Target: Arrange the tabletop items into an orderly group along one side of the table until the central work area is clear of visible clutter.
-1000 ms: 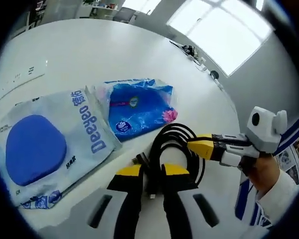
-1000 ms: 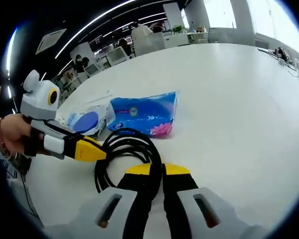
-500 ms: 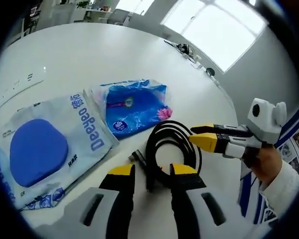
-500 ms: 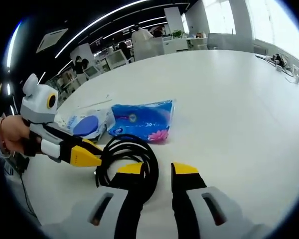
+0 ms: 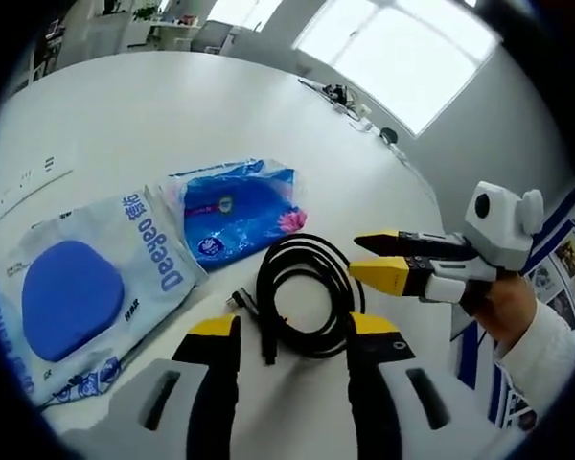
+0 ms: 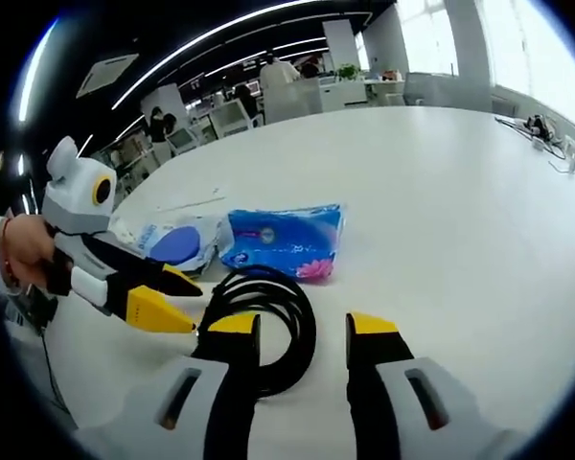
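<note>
The coiled black cable lies flat on the white table, near the edge closest to me, just beside the blue tissue pack. That pack touches or slightly overlaps the pale wipes pouch with the blue lid. All three sit in one loose row.

My left gripper hangs over the coil with jaws spread, nothing between them. My right gripper is likewise parted and empty above the coil's far side; from the left gripper view its yellow tips also stand apart.

Judgement: the cable is set down and the group is nearly formed. To finish well I should lift both tools straight up so no tip snags a loop, and check that the loose plug end stays tucked against the coil. If it trails out, nudge it inward, not the whole coil.

The table's middle and far side look bare except for small items near the far edge by the windows. Behind is an open office with desks and ceiling light strips.
</note>
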Action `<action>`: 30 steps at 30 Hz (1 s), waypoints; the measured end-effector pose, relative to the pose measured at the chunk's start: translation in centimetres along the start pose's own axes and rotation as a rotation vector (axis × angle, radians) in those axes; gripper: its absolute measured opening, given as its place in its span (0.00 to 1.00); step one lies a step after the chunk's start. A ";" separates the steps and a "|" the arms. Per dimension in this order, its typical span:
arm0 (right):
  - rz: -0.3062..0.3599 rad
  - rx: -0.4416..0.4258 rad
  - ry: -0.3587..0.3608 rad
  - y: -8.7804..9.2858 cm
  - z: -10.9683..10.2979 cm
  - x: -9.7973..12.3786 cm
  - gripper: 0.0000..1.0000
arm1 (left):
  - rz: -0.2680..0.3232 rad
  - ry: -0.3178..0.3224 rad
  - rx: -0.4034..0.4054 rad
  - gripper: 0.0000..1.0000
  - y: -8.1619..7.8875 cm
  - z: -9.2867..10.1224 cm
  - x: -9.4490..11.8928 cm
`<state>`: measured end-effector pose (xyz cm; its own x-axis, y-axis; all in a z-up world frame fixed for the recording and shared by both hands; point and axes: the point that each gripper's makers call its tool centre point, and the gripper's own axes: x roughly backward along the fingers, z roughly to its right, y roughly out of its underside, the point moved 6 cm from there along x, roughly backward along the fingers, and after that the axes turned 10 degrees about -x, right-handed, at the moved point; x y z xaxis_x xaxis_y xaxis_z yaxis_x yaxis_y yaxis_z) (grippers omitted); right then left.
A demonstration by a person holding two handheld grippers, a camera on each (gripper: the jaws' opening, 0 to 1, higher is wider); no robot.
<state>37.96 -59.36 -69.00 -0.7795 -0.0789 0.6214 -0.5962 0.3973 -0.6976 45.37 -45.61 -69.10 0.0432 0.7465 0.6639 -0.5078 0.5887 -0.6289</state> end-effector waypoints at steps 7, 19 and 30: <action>0.011 0.010 -0.004 -0.3 -0.5 0.5 0.40 | 0.005 0.013 -0.023 0.50 0.1 0.1 1.0; 0.028 0.034 -0.038 -0.9 -1.8 1.8 0.50 | 0.041 0.044 -0.050 0.55 -0.1 0.4 3.1; 0.047 0.061 -0.079 -1.1 -3.9 3.2 0.56 | 0.090 0.066 -0.068 0.63 0.4 0.9 5.8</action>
<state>36.83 -56.50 -64.88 -0.8182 -0.1341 0.5591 -0.5673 0.3465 -0.7471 44.62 -41.32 -65.10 0.0575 0.8150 0.5767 -0.4529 0.5361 -0.7124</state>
